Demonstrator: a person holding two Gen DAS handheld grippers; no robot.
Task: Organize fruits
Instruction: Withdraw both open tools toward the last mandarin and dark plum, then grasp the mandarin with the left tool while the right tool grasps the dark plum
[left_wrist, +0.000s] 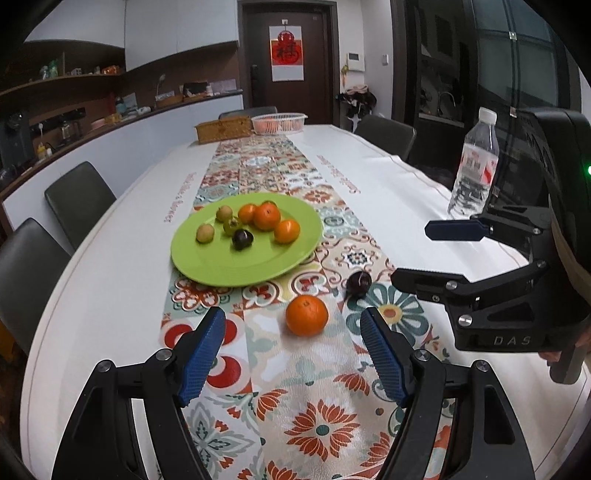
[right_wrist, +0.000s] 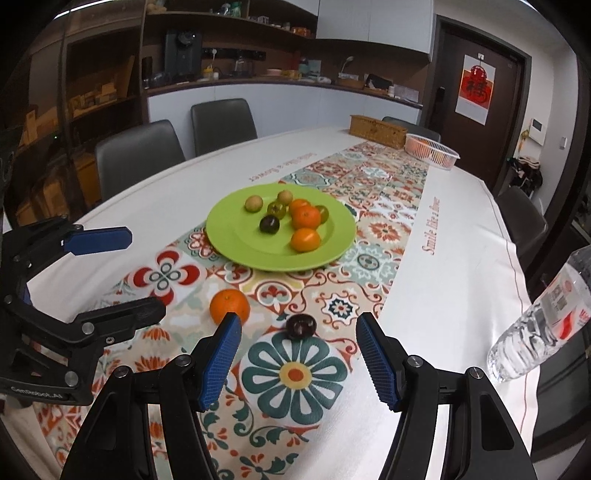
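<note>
On the green plate (left_wrist: 207, 266) most fruit is gathered, while an orange (left_wrist: 306, 315) and a plum (left_wrist: 358, 283) are left before both empty, spread-open grippers (left_wrist: 293, 354) (right_wrist: 297, 358).

Both grippers were black angular frames with silver screw heads. The left gripper (left_wrist: 293, 354) carried ribbed blue pads (left_wrist: 201, 360); the right gripper (right_wrist: 299, 360) matched, its housing lettered "DAS" beside a green light, the left's marked "GenRobot.AI".
</note>
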